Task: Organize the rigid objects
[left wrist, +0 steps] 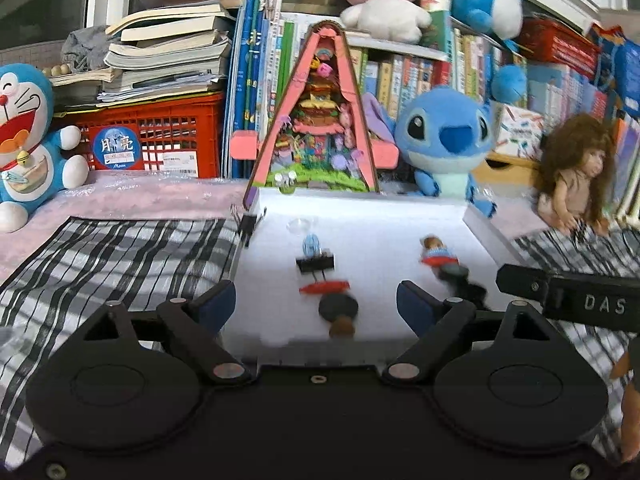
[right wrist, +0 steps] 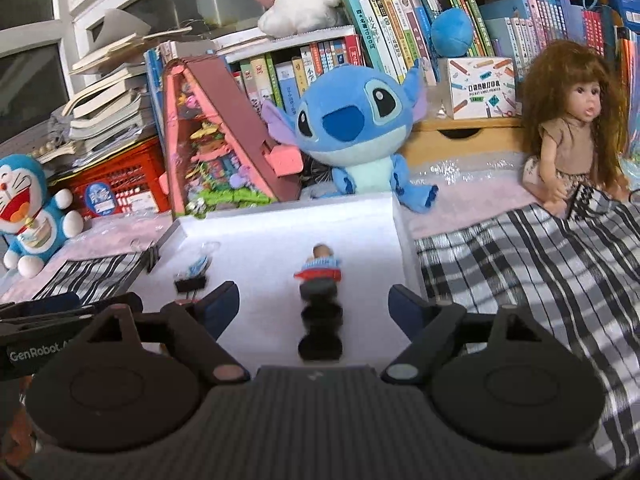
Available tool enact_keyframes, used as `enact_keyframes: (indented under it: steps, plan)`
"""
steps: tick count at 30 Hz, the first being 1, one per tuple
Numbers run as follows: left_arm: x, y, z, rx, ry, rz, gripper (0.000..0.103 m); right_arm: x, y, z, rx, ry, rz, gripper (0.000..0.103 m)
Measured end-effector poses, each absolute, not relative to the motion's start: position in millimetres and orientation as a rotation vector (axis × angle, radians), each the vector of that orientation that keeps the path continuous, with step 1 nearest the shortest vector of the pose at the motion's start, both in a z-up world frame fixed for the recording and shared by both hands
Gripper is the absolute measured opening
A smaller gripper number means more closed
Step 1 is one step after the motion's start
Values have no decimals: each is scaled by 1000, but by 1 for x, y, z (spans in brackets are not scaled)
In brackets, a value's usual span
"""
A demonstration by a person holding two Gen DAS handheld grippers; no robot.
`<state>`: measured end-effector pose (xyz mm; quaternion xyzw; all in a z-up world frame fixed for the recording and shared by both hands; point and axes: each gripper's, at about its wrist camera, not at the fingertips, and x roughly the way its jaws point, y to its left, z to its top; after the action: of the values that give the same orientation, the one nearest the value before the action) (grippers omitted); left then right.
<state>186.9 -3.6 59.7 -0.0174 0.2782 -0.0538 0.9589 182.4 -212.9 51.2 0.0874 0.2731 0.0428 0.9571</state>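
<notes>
Both hand-held grippers, left (left wrist: 316,304) and right (right wrist: 314,306), gape wide and empty over the white tray (left wrist: 360,208); small figures (right wrist: 320,268) lie at centre frame, either awaiting sorting or already placed.

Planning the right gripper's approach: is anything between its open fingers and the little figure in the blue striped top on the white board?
Yes. Dark round pieces lie in a line on the white board, between the open right gripper and the small figure in the blue striped top.
</notes>
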Motion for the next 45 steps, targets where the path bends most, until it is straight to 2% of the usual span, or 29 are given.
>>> enact_keyframes:
  steps: [8, 16, 19, 26, 31, 45]
  plan:
    - [150, 0, 27, -32, 611, -103, 87, 146, -205, 33, 117, 559, 101, 92]
    - [147, 3, 4, -26, 658, -72, 87, 136, -199, 6, 65, 610, 102, 93]
    - [153, 4, 1, -34, 679, -67, 91, 135, -197, -2, 35, 625, 101, 93]
    - [157, -4, -1, 16, 701, -39, 97, 141, -196, -9, 31, 655, 100, 103]
    - [160, -4, -3, 20, 712, -21, 102, 142, -192, -11, 4, 670, 90, 103]
    - [160, -3, -3, 19, 712, -21, 103, 144, -191, -12, -2, 676, 88, 103]
